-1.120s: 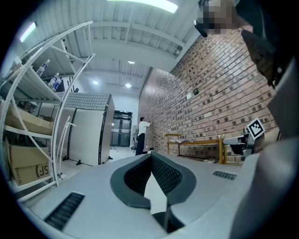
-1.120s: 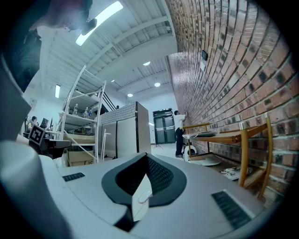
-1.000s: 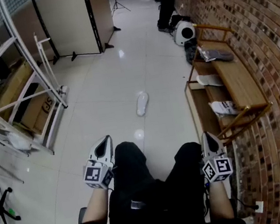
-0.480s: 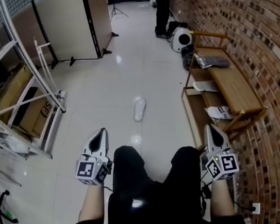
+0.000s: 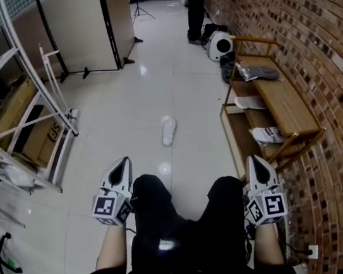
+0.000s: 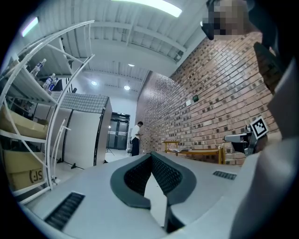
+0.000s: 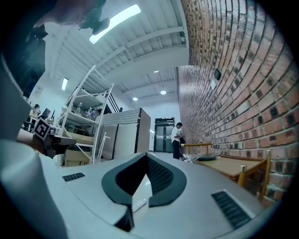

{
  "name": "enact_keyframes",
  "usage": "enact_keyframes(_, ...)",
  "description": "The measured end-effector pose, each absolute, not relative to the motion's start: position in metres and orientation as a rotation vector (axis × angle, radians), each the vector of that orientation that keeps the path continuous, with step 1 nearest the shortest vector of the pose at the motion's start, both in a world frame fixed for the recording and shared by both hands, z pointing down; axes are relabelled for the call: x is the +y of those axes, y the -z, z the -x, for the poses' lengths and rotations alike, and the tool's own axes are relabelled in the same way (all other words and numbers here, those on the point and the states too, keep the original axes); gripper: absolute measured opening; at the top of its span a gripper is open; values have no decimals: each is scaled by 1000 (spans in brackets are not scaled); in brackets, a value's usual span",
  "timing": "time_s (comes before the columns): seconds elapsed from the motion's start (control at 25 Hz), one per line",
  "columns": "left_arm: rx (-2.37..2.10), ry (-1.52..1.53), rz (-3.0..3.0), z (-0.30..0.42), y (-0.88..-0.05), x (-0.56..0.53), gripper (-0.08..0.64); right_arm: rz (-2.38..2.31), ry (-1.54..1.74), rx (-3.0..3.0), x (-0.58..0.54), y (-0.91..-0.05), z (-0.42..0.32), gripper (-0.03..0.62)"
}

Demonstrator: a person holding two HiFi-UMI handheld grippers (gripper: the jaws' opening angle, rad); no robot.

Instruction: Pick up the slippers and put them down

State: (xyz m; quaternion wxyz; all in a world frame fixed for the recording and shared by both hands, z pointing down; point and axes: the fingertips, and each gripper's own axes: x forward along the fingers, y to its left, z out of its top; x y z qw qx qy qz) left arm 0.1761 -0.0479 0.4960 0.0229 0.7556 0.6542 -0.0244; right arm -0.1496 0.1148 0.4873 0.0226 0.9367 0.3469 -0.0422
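White tile floor carries 1 pale slipper, lying alone out from the front edge of the wooden bench and well apart from you. Over the last second you have lifted both tools beside your knees. The left gripper and the right gripper now sit higher and point level down the room. Neither has gained any ground on the slipper, which lies just where it lay. Each claw is pressed together at the tips with nothing pinched, and both gripper views show only open floor and the brick wall beyond the closed jaws. That reads as a ready posture rather than a reach, so the pick-up has not yet begun. 2 more pale shapes rest on the bench's lower shelf, 1 near its far end and 1 nearer the front corner. They may be slippers too, but they are too small to tell. Your next move probably calls for closing on the slipper on the floor, dipping a gripper toward it and spreading that claw before contact. A flat sole on glossy tile could skid away from a shut or late-opening jaw.
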Motion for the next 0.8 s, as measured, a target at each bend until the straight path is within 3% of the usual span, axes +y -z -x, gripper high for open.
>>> enact_keyframes(0.8, 2016, 111, -2358, -245, -520, 41, 0, -2974, 21, 932, 201, -518, 48, 8)
